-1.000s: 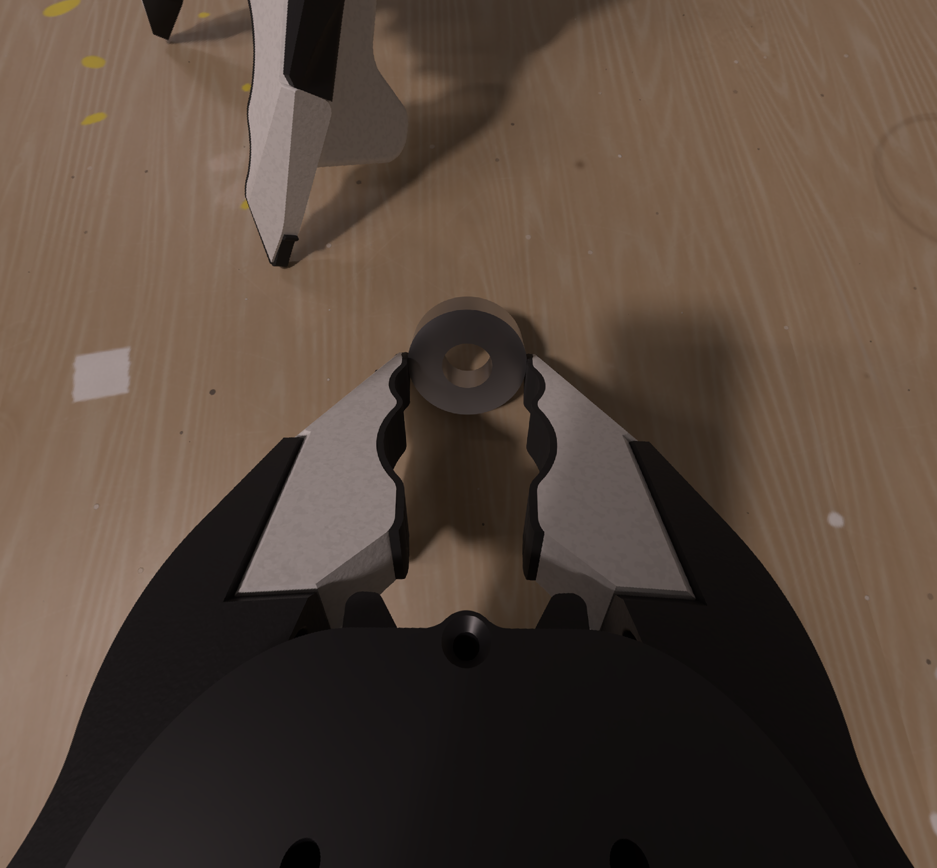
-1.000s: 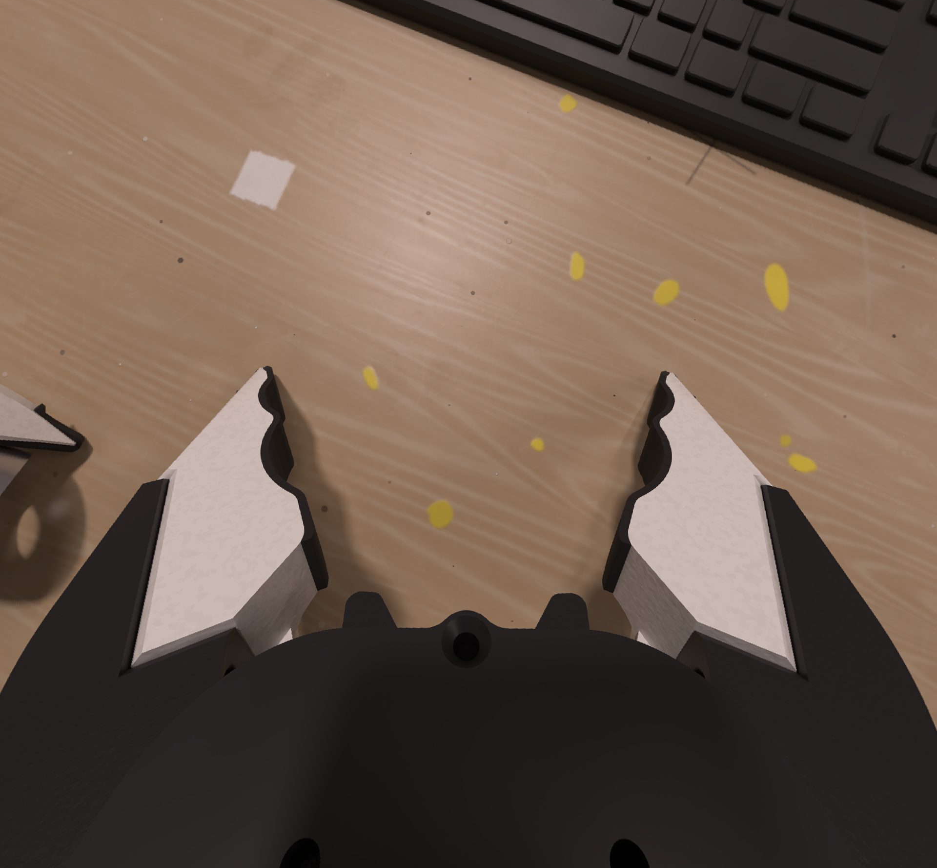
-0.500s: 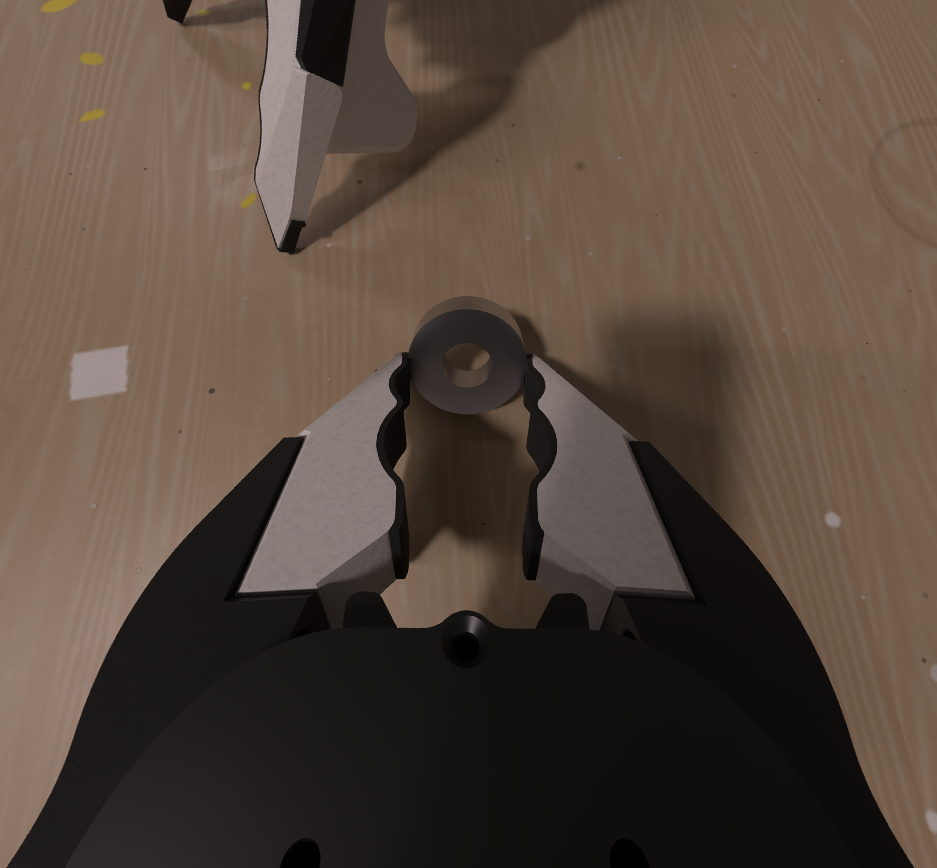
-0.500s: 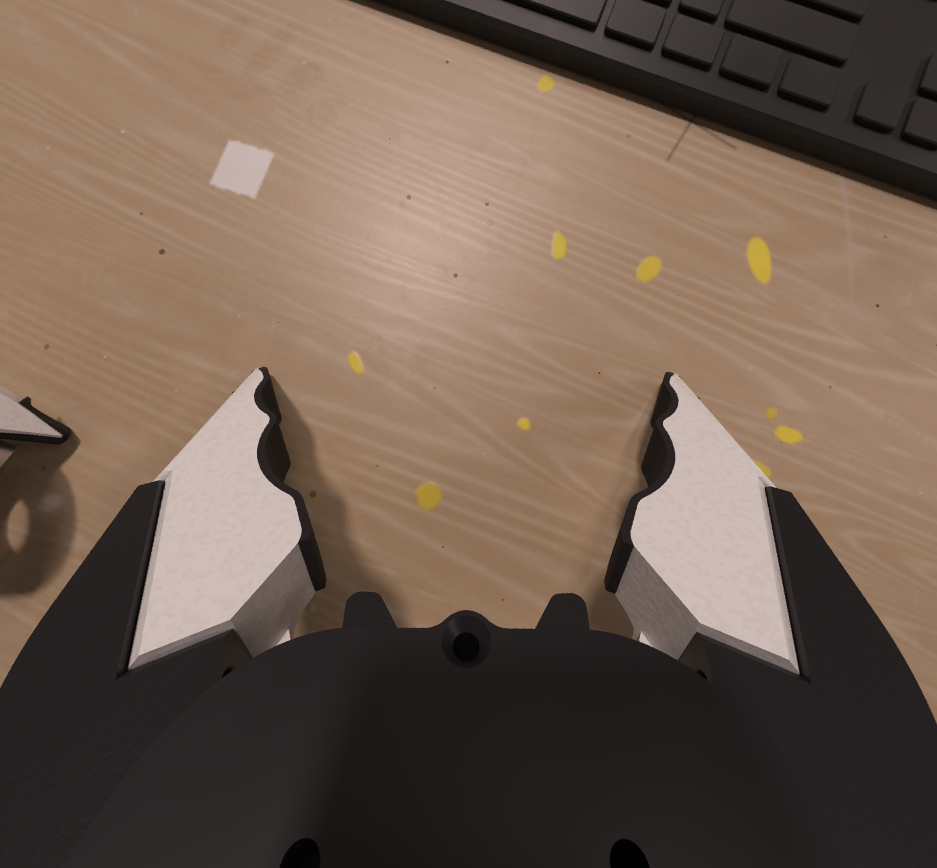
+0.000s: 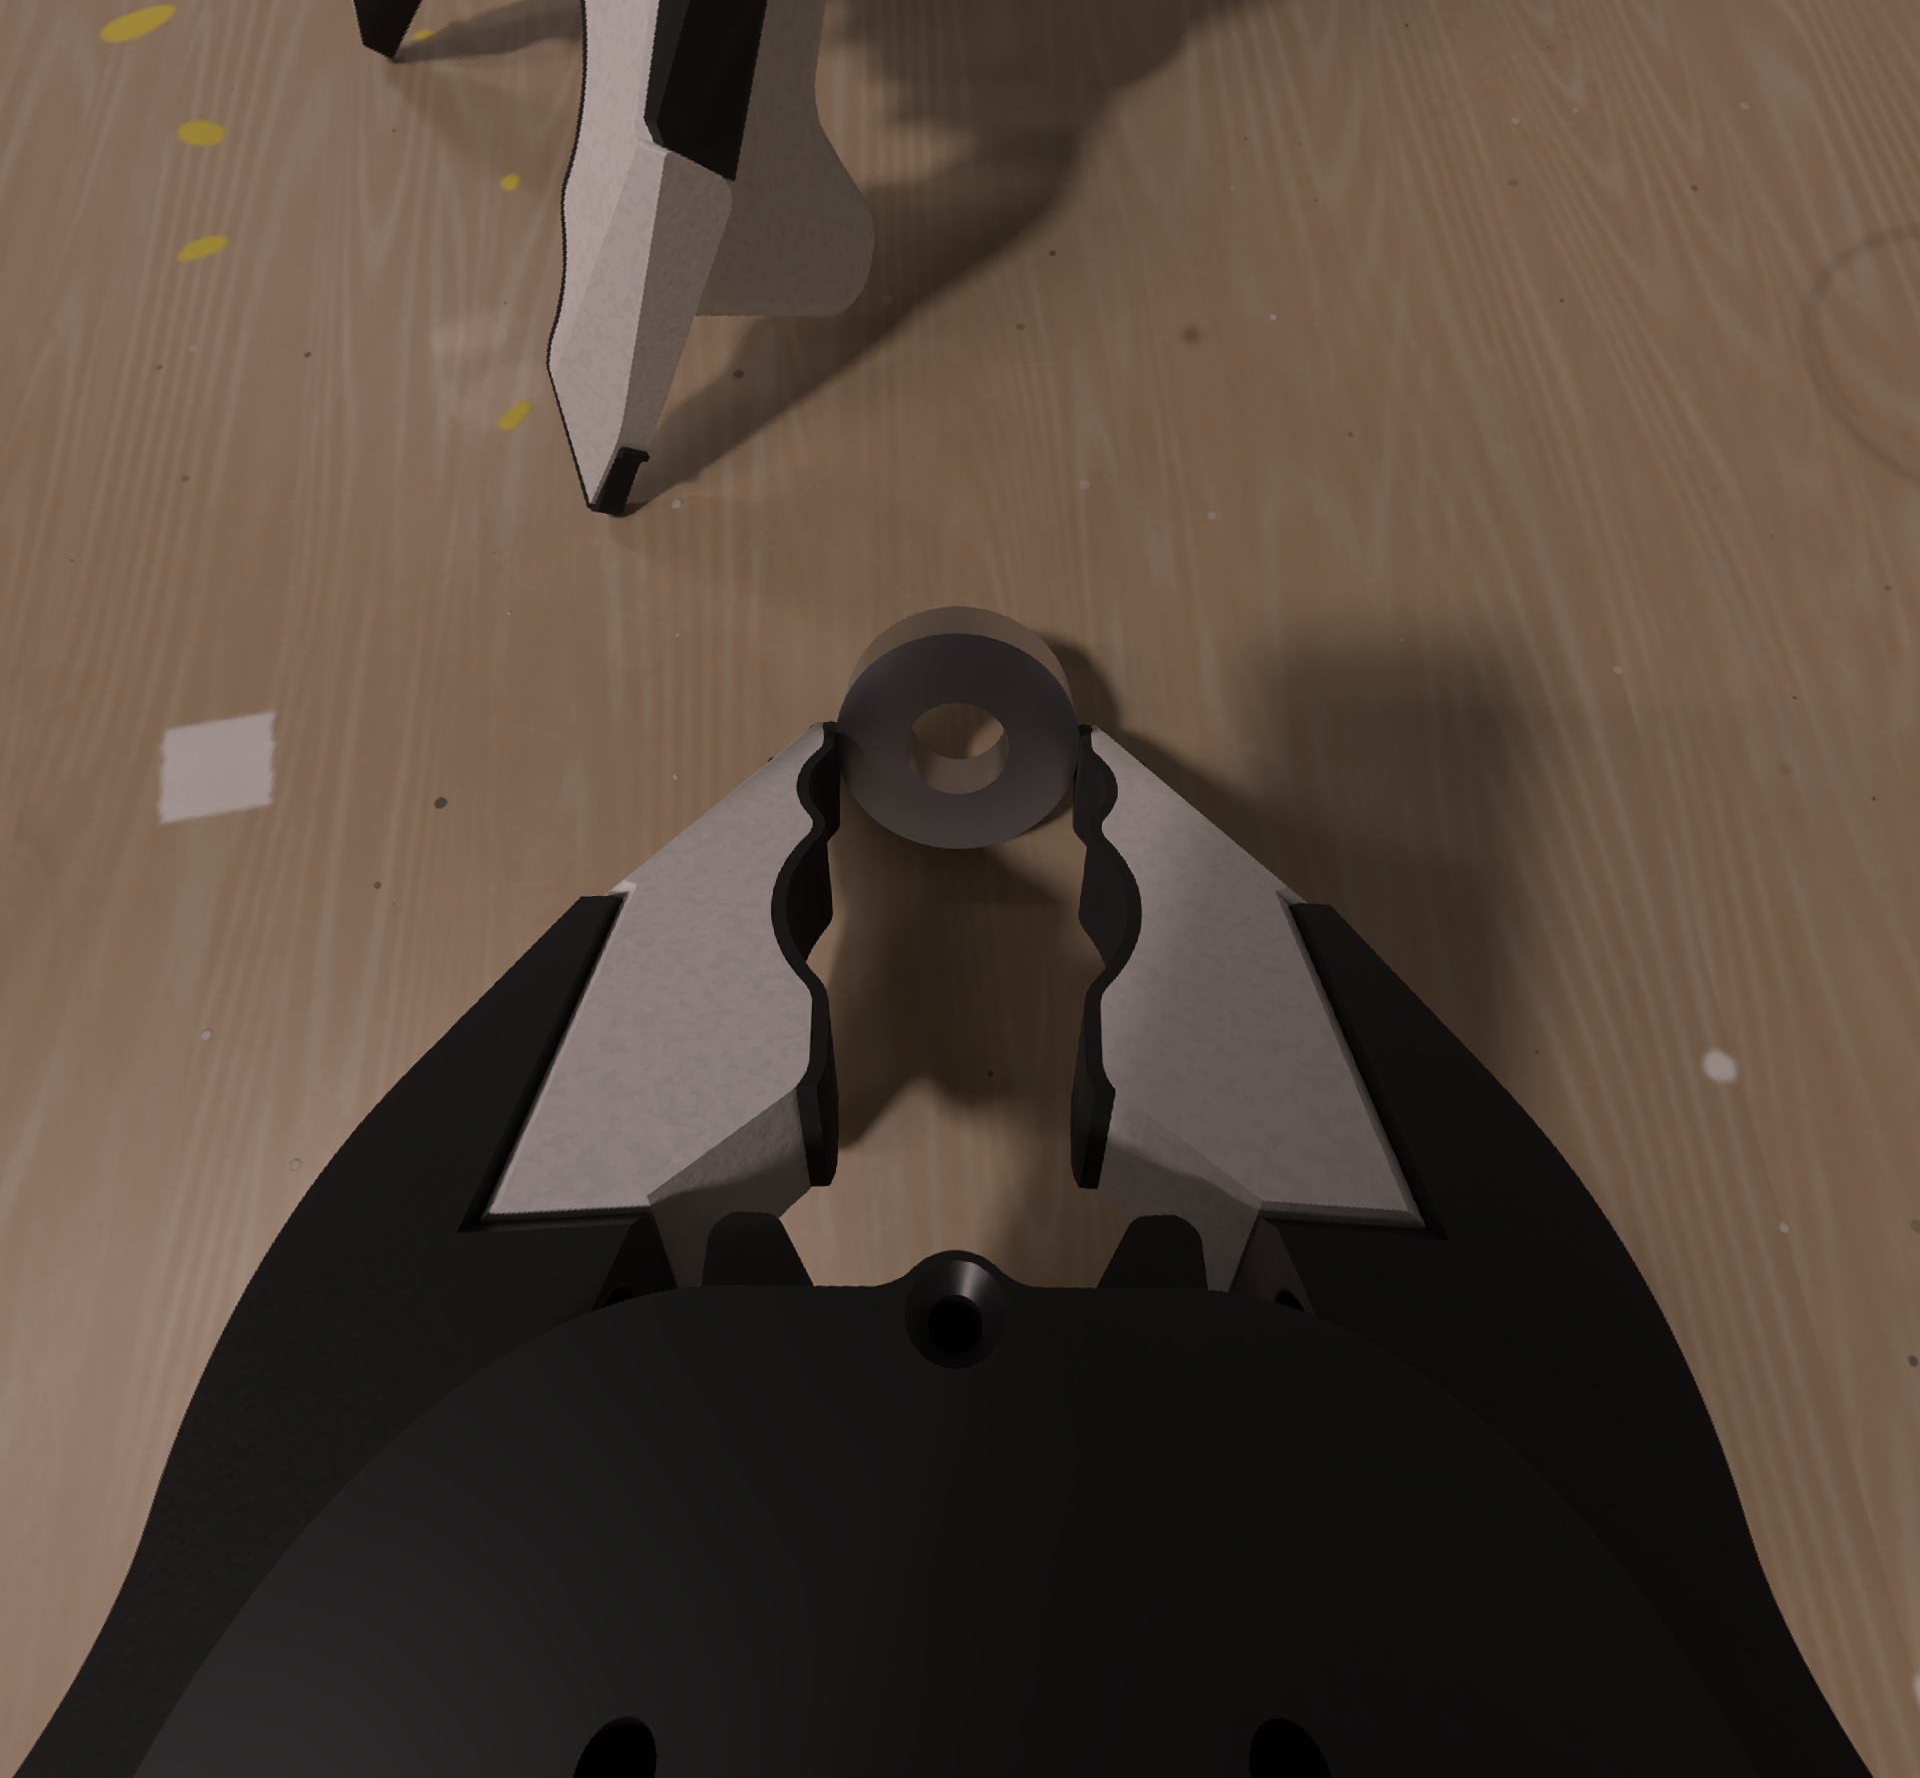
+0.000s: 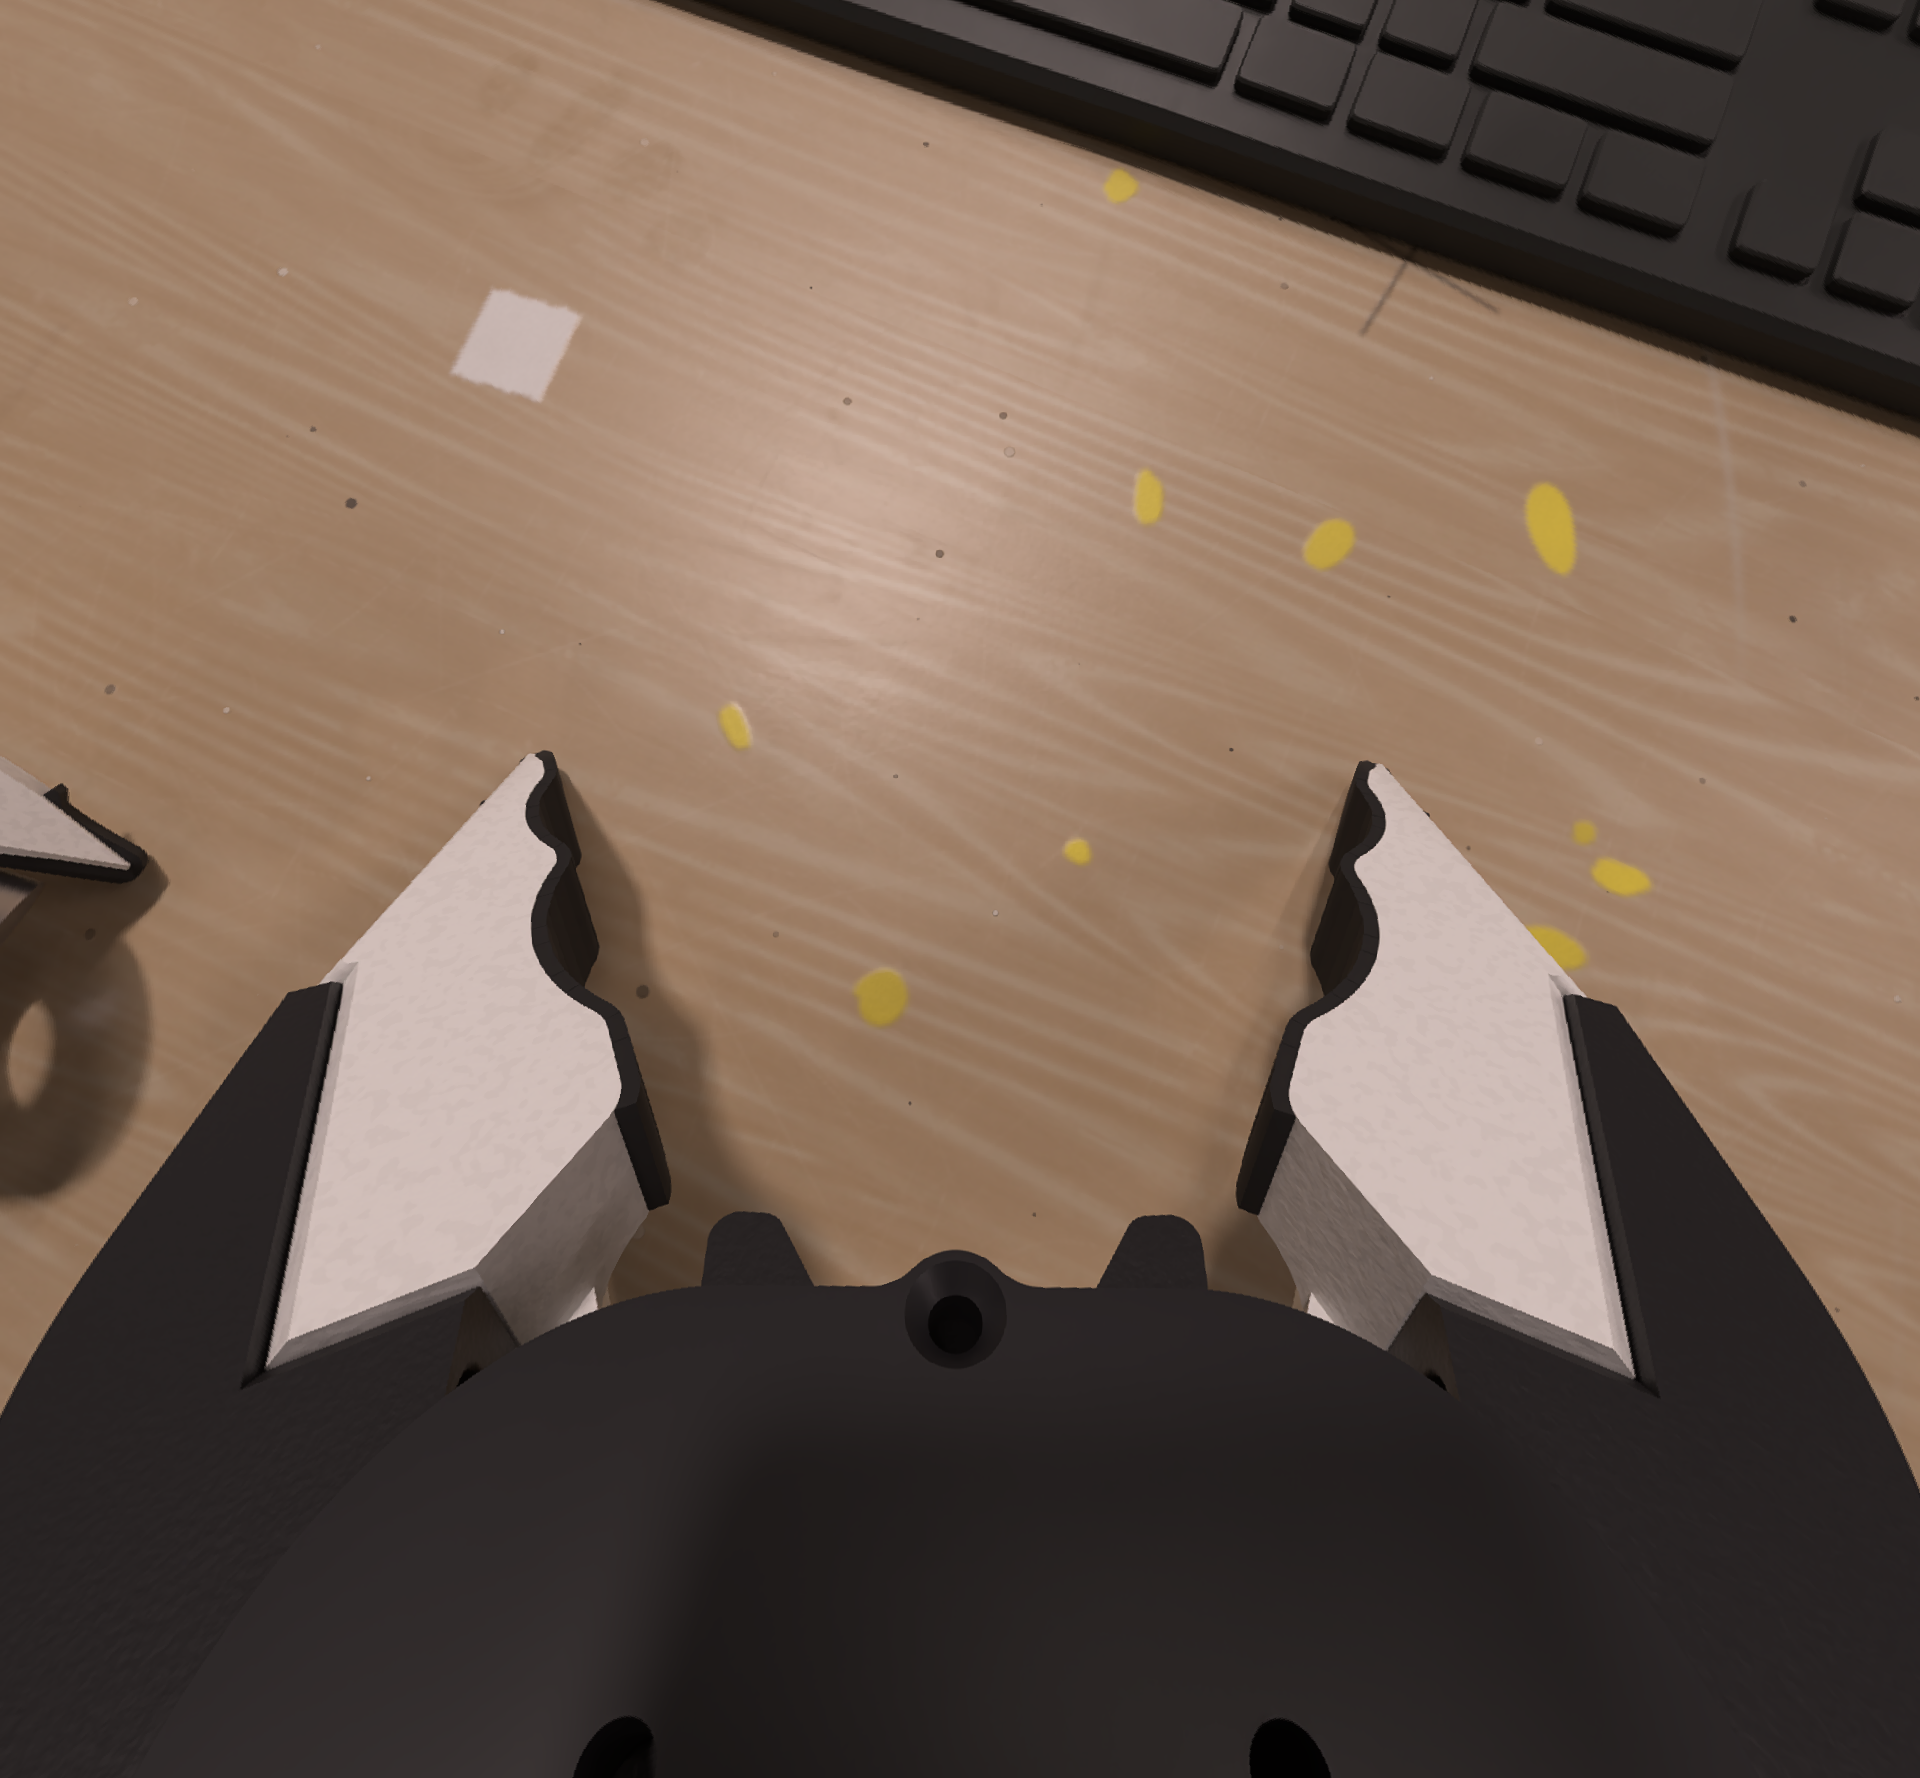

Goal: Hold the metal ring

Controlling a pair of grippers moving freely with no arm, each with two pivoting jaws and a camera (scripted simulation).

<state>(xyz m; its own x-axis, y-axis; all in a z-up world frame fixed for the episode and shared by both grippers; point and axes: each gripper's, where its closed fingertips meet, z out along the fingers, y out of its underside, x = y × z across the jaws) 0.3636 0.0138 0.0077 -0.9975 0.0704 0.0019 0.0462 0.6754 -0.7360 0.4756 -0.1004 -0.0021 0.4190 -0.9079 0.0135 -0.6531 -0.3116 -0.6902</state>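
The metal ring is a thick grey washer with a round hole. My left gripper is shut on the ring, which sits pinched between the two fingertips with its flat face towards the camera, over the wooden table. My right gripper is open and empty above the table. One of its fingers shows in the left wrist view, beyond the ring and to the left, apart from it. A left fingertip shows at the left edge of the right wrist view.
A black keyboard lies across the top of the right wrist view. A small white square patch and several yellow spots mark the wood. The patch also shows in the left wrist view.
The ring stays pinched in my left gripper in the same place. My right gripper stays open and has drifted slightly right and farther from the ring in the left wrist view.
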